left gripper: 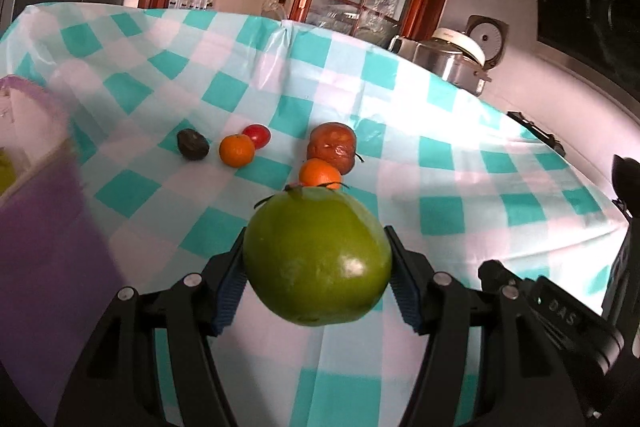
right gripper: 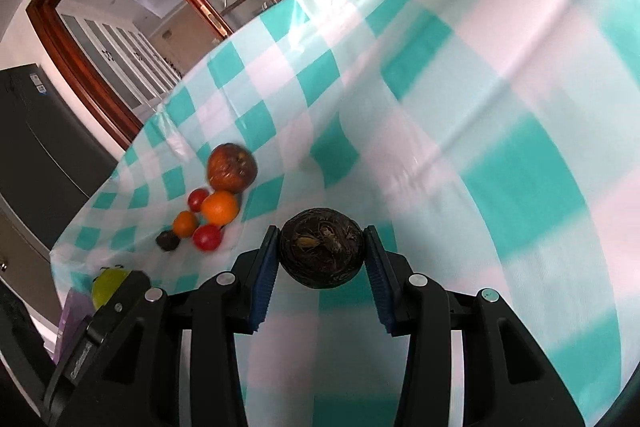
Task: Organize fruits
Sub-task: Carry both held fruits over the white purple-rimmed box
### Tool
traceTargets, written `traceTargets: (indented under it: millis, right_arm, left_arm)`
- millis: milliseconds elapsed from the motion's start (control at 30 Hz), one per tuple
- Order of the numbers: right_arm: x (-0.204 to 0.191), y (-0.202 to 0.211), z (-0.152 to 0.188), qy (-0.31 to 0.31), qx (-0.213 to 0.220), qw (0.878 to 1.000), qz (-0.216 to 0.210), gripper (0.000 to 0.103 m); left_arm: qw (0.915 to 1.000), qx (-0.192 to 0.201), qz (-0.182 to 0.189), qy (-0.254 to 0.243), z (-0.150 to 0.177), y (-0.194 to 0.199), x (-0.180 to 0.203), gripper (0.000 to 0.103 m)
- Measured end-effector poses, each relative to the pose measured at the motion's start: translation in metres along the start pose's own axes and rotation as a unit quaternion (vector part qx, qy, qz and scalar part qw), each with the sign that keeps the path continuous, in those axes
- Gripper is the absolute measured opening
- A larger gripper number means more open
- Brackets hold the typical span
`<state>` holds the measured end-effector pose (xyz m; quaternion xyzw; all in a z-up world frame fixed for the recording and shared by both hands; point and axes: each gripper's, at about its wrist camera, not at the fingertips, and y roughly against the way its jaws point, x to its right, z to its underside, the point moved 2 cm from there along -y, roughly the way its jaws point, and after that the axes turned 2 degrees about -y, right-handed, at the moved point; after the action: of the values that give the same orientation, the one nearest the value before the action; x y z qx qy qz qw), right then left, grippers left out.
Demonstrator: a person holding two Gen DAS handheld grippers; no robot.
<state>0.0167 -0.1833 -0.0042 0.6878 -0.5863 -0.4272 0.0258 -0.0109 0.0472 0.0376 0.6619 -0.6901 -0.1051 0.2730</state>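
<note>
green fruit [left gripper: 318,255] clamped btwn L gripper [left gripper: 316,267] pads, off tablecloth [left gripper: 440,147]

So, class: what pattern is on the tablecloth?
Teal and white checks on the tablecloth, clearest in the left wrist view.

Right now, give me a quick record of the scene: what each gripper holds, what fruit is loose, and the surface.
left gripper: shut on green fruit
right gripper: shut on dark round fruit
loose fruit: brown-red fruit, two oranges, two small red fruits, small dark fruit
surface: checked tablecloth
container: purple box, left edge
</note>
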Motion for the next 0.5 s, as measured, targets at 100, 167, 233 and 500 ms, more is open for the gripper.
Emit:
traceTargets:
  millis: [100, 167, 233, 500]
  right_arm:
    - [-0.003, 0.020, 0.016, 0.006, 0.002, 1.000, 0.002, 0.042]
    - [-0.007, 0.034, 0.027, 0.017, 0.009, 1.000, 0.002, 0.042]
    - [-0.011, 0.044, 0.035, 0.028, 0.014, 1.000, 0.003, 0.042]
    - [-0.021, 0.075, 0.063, 0.041, 0.001, 0.999, -0.005, 0.042]
  left_arm:
    - [0.9999, 0.004, 0.011, -0.009, 0.013, 0.021, 0.003, 0.063]
    - [0.9996, 0.011, 0.021, -0.014, 0.020, 0.037, 0.004, 0.063]
    - [0.9992, 0.019, 0.024, -0.026, 0.030, 0.060, 0.005, 0.063]
    - [0.9974, 0.030, 0.043, -0.050, 0.038, 0.126, 0.008, 0.063]
